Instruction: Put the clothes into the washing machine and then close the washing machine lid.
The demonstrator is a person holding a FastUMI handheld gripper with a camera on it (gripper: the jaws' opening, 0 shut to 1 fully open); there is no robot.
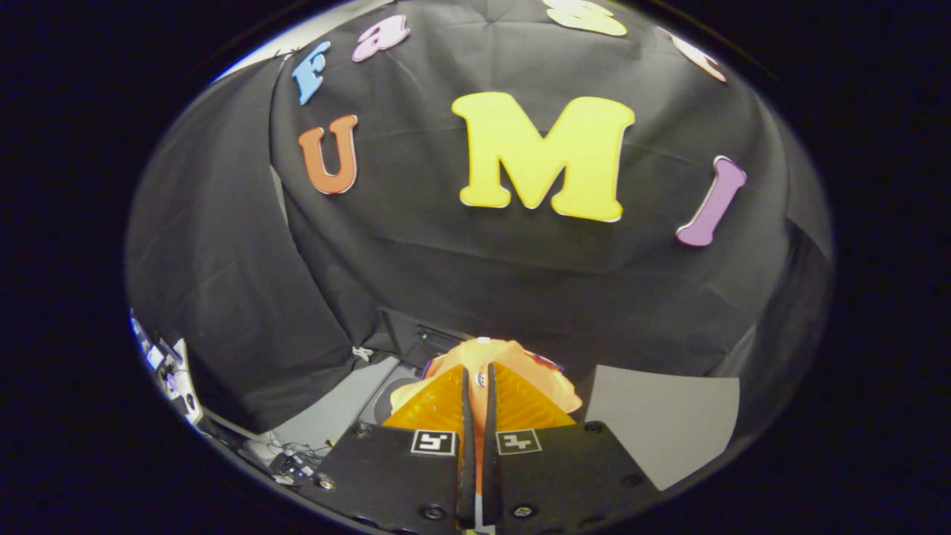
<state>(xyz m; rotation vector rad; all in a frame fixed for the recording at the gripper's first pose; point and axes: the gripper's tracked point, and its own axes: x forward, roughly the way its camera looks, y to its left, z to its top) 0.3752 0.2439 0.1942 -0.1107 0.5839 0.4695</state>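
Note:
My gripper (478,371) is shut on a piece of orange clothing (520,360), which bunches up around and just beyond the fingertips. The cloth is lifted off the surface and hangs in front of the black cloth wall. Below and behind the cloth, to the left of the fingers, a dark boxy shape with a round rim (390,394) shows; it looks like the washing machine, but most of it is hidden by the fingers and the clothing.
A grey tabletop (661,423) lies to the right of the fingers, and a strip of it (334,409) to the left. Cables and small devices (293,467) lie at the lower left. The black cloth wall (520,282) stands close ahead.

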